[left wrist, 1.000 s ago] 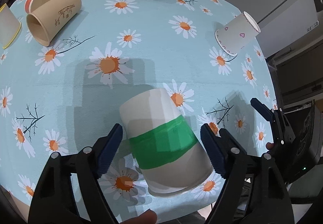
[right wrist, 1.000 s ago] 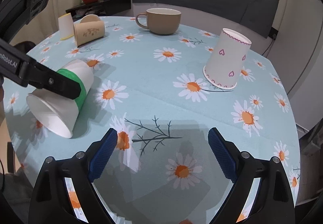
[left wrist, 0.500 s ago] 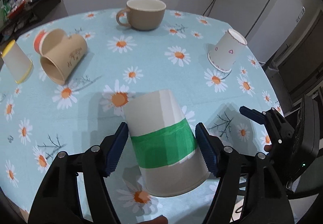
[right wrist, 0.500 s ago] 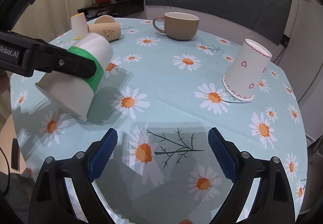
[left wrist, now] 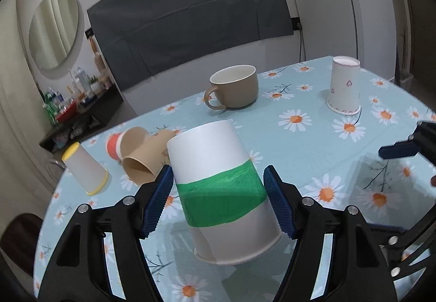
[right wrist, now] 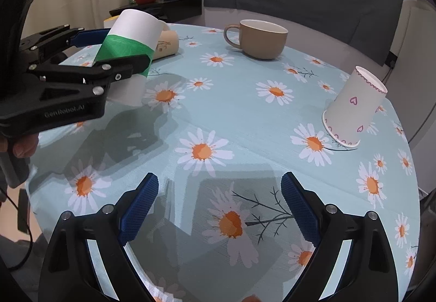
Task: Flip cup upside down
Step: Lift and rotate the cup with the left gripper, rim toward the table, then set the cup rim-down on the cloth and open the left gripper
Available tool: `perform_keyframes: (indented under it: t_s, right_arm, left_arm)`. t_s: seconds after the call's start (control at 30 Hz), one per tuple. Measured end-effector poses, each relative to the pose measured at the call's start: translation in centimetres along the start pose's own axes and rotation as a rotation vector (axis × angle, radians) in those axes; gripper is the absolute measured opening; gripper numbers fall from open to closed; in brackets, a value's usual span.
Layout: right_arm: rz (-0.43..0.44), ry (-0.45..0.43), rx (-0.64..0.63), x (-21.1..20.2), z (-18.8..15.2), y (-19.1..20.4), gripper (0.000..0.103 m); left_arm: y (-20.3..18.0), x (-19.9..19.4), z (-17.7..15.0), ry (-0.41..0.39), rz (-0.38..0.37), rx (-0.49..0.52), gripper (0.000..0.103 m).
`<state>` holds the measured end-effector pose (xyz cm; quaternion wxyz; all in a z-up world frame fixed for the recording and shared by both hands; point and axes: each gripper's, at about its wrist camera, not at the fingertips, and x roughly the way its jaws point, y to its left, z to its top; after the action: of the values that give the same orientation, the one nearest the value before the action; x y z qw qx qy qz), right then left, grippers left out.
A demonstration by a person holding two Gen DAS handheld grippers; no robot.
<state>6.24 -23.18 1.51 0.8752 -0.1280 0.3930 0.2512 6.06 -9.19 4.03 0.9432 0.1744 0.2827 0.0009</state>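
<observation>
Left gripper [left wrist: 218,204] clamps the green-banded cup [left wrist: 222,187], rim down; right gripper [right wrist: 219,206] spread, holding nothing.

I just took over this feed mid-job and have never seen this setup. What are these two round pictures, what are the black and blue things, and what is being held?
No robot arm here: a person holds one claw in each hand, each with a fisheye camera looking along its fingers. In the left wrist view, the left claw grips a white paper cup with a green band, tilted, closed end up, above the daisy tablecloth. In the right wrist view, the right claw is open and holds nothing. On the table: a tan mug, an upside-down heart-print cup, a brown paper cup on its side, and a yellow-rimmed cup.
</observation>
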Motion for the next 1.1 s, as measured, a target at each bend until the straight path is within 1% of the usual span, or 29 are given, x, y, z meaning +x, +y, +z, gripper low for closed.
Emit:
perform_keyframes:
  t_s: [0.07,0.13,0.27,0.33,0.4,0.53,0.7,0.77,0.83,0.93,1.0,1.1]
  right_arm:
    - [-0.002,-0.004,-0.002,-0.1,0.1,0.3,0.087]
    - [0.001,-0.01,0.0,-0.2,0.2,0.5,0.087]
    - [0.002,-0.01,0.001,-0.4,0.2,0.9,0.087]
    - [-0.002,-0.005,0.0,-0.3,0.3,1.0,0.087]
    - [-0.003,-0.005,-0.002,-0.3,0.3,1.1,0.087]
    - [-0.003,-0.01,-0.01,-0.4,0.4,1.6,0.087]
    - [0.002,-0.012,-0.017,-0.4,0.3,2.3,0.087]
    - [0.003,-0.008,-0.015,-0.3,0.1,2.5,0.087]
    - [0.001,-0.007,-0.013,-0.4,0.0,2.6,0.088]
    - [0.007,-0.006,0.001,-0.4,-0.3,2.6,0.088]
    - [0.01,-0.008,0.01,-0.4,-0.5,2.7,0.088]
    - [0.017,-0.019,0.025,-0.4,-0.8,3.1,0.089]
  left_arm:
    - [-0.3,0.4,-0.4,0.01,0.012,0.045,0.069]
    - [-0.1,0.7,-0.7,0.03,0.001,0.052,0.069]
    - [-0.2,-0.4,-1.8,0.004,0.019,0.089,0.069]
    - [-0.4,-1.1,-2.6,0.005,0.007,0.102,0.069]
    - [-0.3,-1.5,-3.3,0.023,-0.023,0.089,0.069]
    - [-0.1,-2.5,-4.1,0.009,-0.021,0.085,0.069]
    - [0.5,-2.8,-4.6,0.023,-0.041,0.051,0.069]
    - [0.6,-2.9,-4.8,0.027,-0.051,0.048,0.076]
    - [0.5,-3.1,-4.9,0.026,-0.053,0.051,0.087]
    - [0.6,-3.5,-5.2,0.015,-0.061,0.044,0.091]
    - [0.8,-3.6,-5.4,0.016,-0.074,0.031,0.095]
    - [1.3,-3.9,-5.9,0.008,-0.087,0.002,0.097]
